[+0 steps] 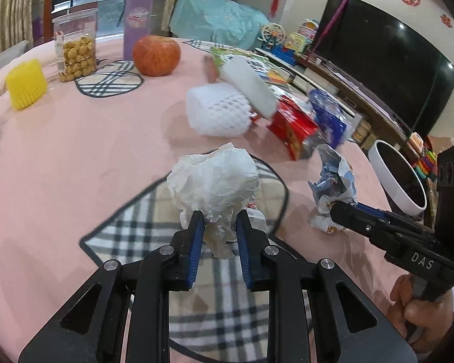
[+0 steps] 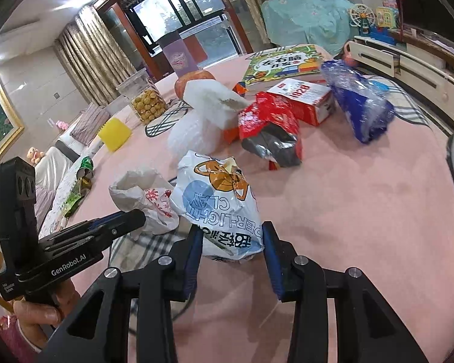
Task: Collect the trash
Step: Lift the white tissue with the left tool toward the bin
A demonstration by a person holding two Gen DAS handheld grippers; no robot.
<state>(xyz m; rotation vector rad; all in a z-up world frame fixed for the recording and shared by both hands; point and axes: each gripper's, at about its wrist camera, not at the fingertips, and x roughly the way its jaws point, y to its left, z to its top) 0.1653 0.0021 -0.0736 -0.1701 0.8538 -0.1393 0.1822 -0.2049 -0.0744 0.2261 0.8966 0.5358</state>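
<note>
Clay-bag lettering (image 2: 224, 208) in the right claw (image 2: 233, 242) shows only rightward; the left claw (image 1: 218, 227) pinches a crumpled tissue (image 1: 215, 187).

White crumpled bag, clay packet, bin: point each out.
White crumpled bag (image 1: 215, 178), left wrist view, its bulging top.
Clay packet (image 2: 218, 199), right wrist view, printed front.
Bin (image 1: 390, 178), left wrist view, white outer wall.

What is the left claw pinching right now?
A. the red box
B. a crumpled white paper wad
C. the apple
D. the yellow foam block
B: in the left wrist view the left claw has its blue pads pressed on the crumpled white paper wad, while the apple sits far back on the table.
</note>
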